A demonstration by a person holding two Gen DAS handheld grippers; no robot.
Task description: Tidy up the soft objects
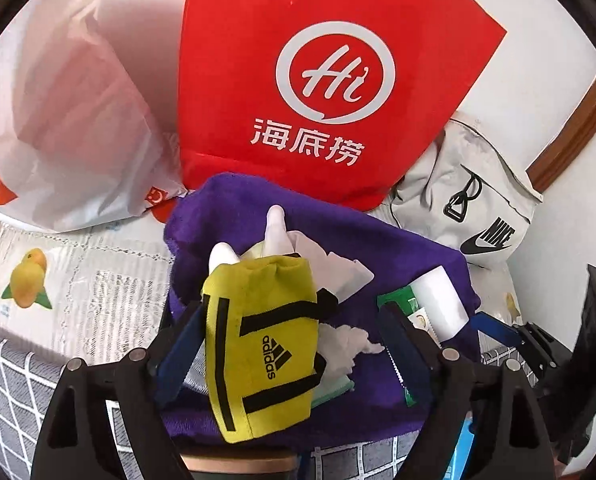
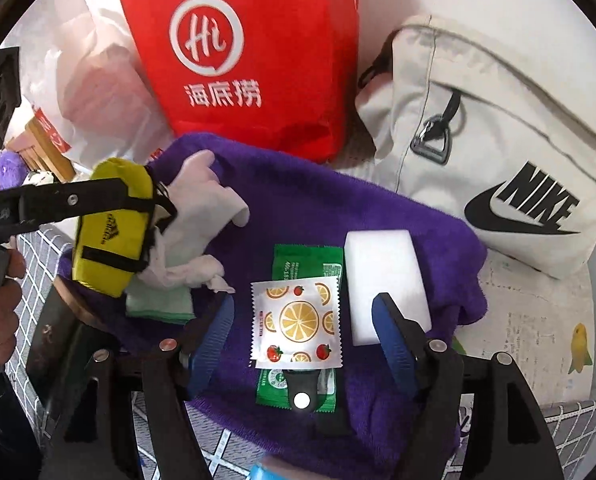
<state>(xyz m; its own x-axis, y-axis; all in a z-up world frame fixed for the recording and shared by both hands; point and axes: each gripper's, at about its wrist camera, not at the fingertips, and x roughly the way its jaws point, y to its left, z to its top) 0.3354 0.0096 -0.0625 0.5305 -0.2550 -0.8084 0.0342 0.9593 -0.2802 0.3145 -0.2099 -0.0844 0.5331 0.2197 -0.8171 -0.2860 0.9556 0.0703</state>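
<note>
1. Left wrist view: the left gripper (image 1: pixel 287 316) stood wide open and held nothing. The yellow pouch (image 1: pixel 257 344) lay between its jaws on the near left of the purple towel (image 1: pixel 378 248); the right pad stood clear of it, and I could not tell whether the left pad touched.
2. Risk there: the pouch rested on a crumpled white cloth (image 1: pixel 346 340), so a closing pinch would probably have snagged that cloth or dragged the towel with it.
3. Pose: that hand tilted steeply down from the near edge, fingers aimed toward the far red bag (image 1: pixel 318 80).
4. Right wrist view: the right gripper (image 2: pixel 304 304) was also open and empty, straddling the lemon sachet (image 2: pixel 298 320) without touching it.
5. Risk: the sachet lay flat on a green packet (image 2: pixel 306 258), so the pads might have lifted both, or only towel pile. The white sponge (image 2: pixel 382 276), just beside the right finger, could have been nudged.
6. Pose: steeply downward, centred over the towel's near middle.
</note>
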